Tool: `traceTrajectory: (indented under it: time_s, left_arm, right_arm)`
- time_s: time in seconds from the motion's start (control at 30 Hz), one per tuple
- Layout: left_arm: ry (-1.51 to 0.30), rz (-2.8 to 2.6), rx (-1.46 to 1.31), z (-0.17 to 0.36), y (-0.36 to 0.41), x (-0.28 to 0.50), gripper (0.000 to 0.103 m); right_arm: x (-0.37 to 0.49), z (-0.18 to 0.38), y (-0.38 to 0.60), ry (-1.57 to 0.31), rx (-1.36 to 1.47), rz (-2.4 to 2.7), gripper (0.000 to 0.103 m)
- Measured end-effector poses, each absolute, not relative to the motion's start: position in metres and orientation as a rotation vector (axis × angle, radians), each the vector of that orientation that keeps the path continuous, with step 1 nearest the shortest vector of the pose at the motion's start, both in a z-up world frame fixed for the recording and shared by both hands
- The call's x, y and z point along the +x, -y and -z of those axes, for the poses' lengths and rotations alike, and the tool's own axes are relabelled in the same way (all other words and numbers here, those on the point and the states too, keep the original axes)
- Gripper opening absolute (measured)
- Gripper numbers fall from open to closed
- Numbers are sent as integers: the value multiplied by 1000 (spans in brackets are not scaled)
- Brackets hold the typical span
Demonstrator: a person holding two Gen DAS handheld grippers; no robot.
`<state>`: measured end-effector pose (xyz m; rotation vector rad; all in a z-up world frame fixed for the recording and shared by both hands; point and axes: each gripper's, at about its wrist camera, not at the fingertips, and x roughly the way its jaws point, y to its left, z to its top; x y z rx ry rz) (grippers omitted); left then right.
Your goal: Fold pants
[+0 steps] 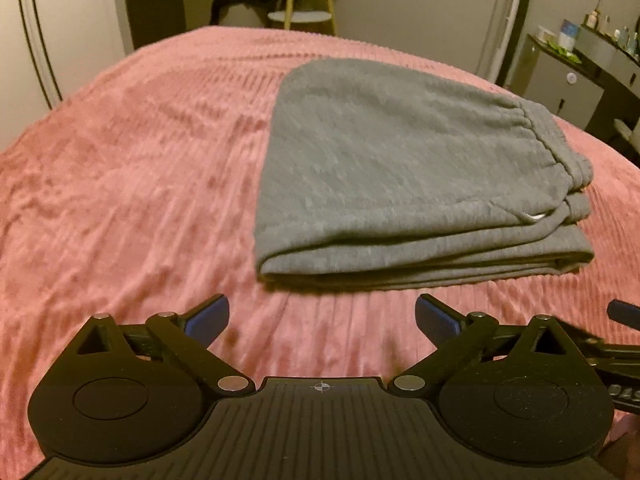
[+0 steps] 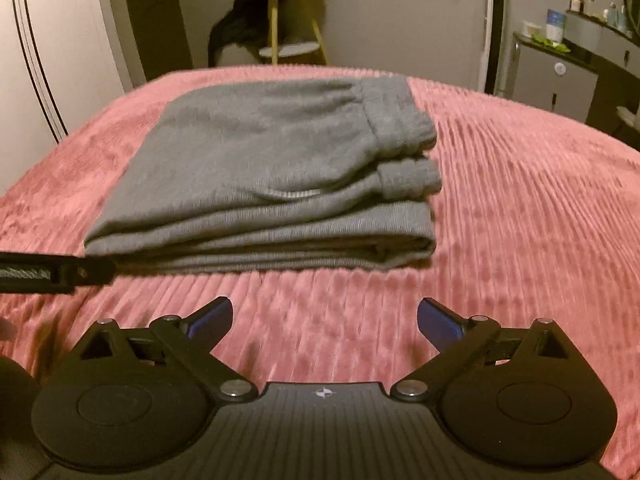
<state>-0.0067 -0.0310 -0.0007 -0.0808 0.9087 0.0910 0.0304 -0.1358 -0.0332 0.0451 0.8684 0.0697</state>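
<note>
Already the grey pants (image 1: 400, 168) lie as a compact, layered bundle on the pink bedspread (image 1: 132, 168), toward the far side of the bed and away from its near edge, with the gathered waistband at the bundle's right end and the rounded fold at its left. Judging by that stack, the folding looks finished or nearly so, and what remains is probably only tidying. To do that well, I would press the top layer flat, square the loose right-hand edges so the layers line up, and avoid lifting a single layer, which could pull the stack apart.

The left gripper (image 1: 322, 316) hovers short of the bundle's near edge, jaws spread wide and holding nothing. The right gripper (image 2: 324, 318) is likewise set back from the cloth, jaws wide apart and empty.

By count: one pair of pants, one bedspread, two grippers. Beyond the bed's far edge stands one small round side table (image 2: 288, 50).
</note>
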Motion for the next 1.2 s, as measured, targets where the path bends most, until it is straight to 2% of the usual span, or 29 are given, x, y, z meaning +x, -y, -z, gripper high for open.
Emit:
traceTrajectory:
  time_s: [0.13, 0.3, 0.7, 1.2]
  left_arm:
    - [-903, -80, -84, -9, 32, -14, 102]
    - [-924, -58, -56, -11, 43, -16, 103]
    - [-945, -115, -46, 28, 48, -11, 103]
    - [-959, -84, -33, 36, 51, -8, 103]
  right_arm:
    - [35, 37, 126, -931, -41, -46, 99]
    - [30, 38, 119, -904, -107, -73, 99]
    - [35, 34, 123, -843, -55, -34, 99]
    - [29, 34, 120, -820, -56, -36, 99]
